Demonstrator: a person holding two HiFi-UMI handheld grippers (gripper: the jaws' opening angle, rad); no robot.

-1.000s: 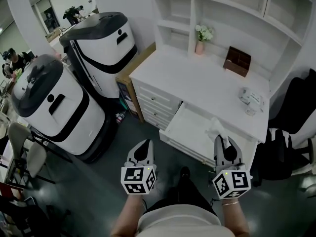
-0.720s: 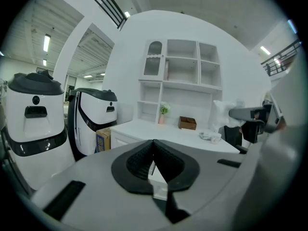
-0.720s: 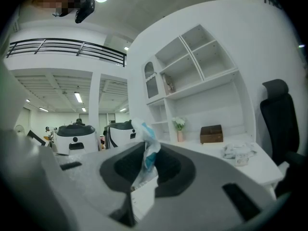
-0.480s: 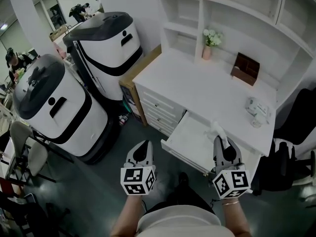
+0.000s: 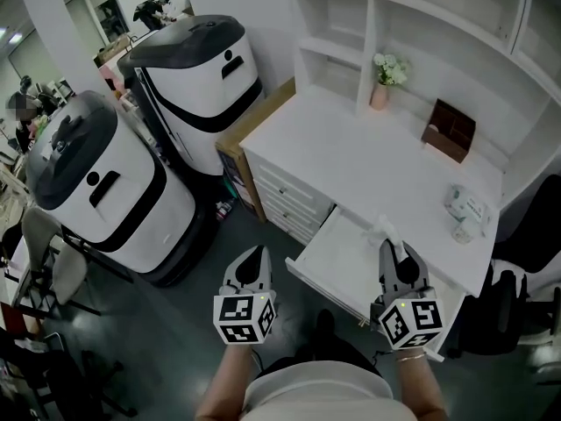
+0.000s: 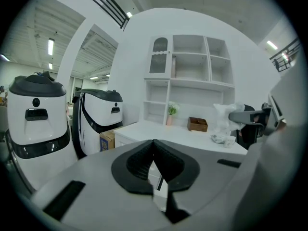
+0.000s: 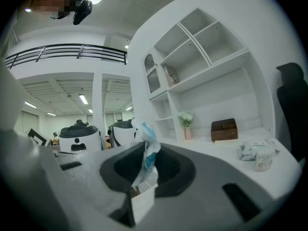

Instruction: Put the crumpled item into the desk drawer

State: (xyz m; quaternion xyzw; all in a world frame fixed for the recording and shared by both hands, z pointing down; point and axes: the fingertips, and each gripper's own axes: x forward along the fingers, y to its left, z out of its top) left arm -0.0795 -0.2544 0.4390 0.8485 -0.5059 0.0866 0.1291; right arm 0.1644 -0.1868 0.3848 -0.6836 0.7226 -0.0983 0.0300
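Fingers [image 7: 120, 166] of the right gripper [image 7: 144, 170] are seen pinched on a crumpled white item with blue patches [image 7: 147, 146], which stands up from between the dark pads. Fingers [image 6: 139, 160] of the left gripper [image 6: 154, 143] are pressed together at the tips, with nothing held between them. Two large rounded white-and-black machines [image 5: 96, 191] are parked on the dark floor [image 5: 193, 323] at the left, one behind the other. A white desk [image 5: 351, 156] topped by a white shelf unit [image 5: 329, 20] is shown to their right, and a black office chair [image 5: 535, 226] is partly seen at the desk's far end. A brown cardboard box [image 5: 254, 121] is set between the rear machine and the desk. A white desk drawer [image 5: 337, 253] under the desktop is pulled open, its bare bottom exposed. Both grippers are held side by side in front of the desk, the left over the floor and the right at the drawer's front edge. The item is seen against the drawer's right end in the head view, held up by the pads and not lying in the drawer. On the desktop, a dark brown wooden box [image 5: 449, 130], a crumpled pale packet [image 5: 465, 204], a pink vase of white flowers [image 5: 380, 95] and a small white cup [image 5: 462, 231] are set out, the cup just beside the packet.
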